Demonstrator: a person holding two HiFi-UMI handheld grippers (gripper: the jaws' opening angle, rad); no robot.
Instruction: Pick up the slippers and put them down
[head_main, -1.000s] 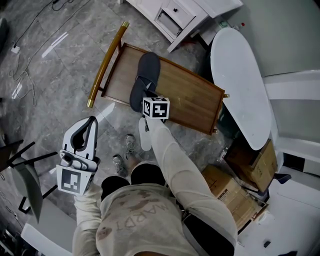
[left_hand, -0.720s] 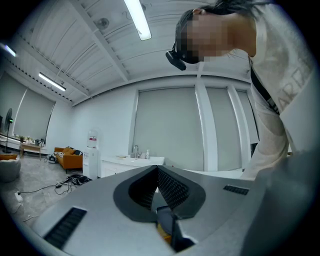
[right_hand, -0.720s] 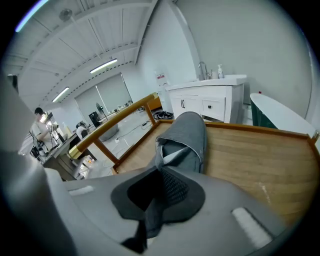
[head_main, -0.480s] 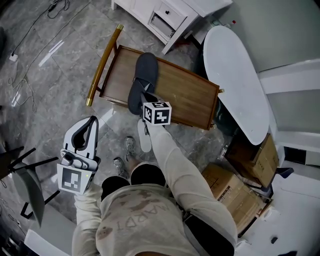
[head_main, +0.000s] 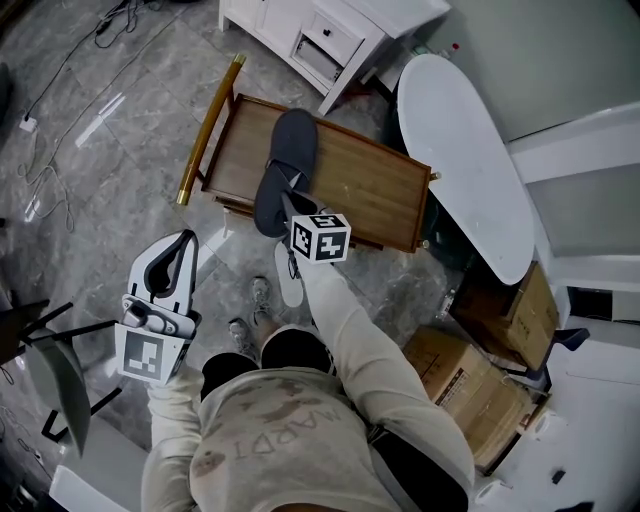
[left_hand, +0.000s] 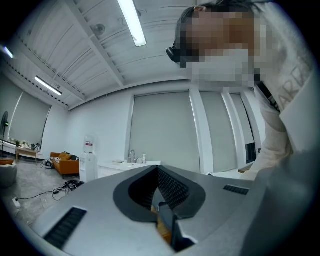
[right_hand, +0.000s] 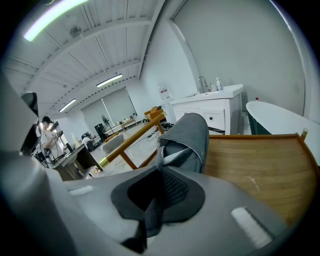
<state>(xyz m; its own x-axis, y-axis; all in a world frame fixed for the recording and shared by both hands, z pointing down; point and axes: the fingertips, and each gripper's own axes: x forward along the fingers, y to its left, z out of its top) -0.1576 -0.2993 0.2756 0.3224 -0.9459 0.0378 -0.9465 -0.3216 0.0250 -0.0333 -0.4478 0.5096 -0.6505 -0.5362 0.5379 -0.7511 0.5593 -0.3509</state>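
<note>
A dark grey slipper (head_main: 283, 168) lies lengthwise over the near edge of a wooden tray table (head_main: 372, 190), toe toward the far side. My right gripper (head_main: 291, 207) is shut on its heel end, with the marker cube just behind. In the right gripper view the slipper (right_hand: 188, 139) rises ahead of the right gripper (right_hand: 159, 174), and grey fabric runs down between the pads. My left gripper (head_main: 184, 241) hangs over the floor at lower left, well apart from the slipper. In its own view the left gripper (left_hand: 158, 173) is shut with nothing between the pads.
The tray table has a brass handle bar (head_main: 208, 125) on its left side. A white oval table (head_main: 462, 160) stands to the right, a white cabinet (head_main: 322, 35) beyond. Cardboard boxes (head_main: 472, 380) sit lower right, a black chair (head_main: 52, 372) lower left, cables (head_main: 40, 150) on the floor.
My right gripper has risen and drawn back toward me with the slipper's heel in it. The left gripper has barely shifted.
</note>
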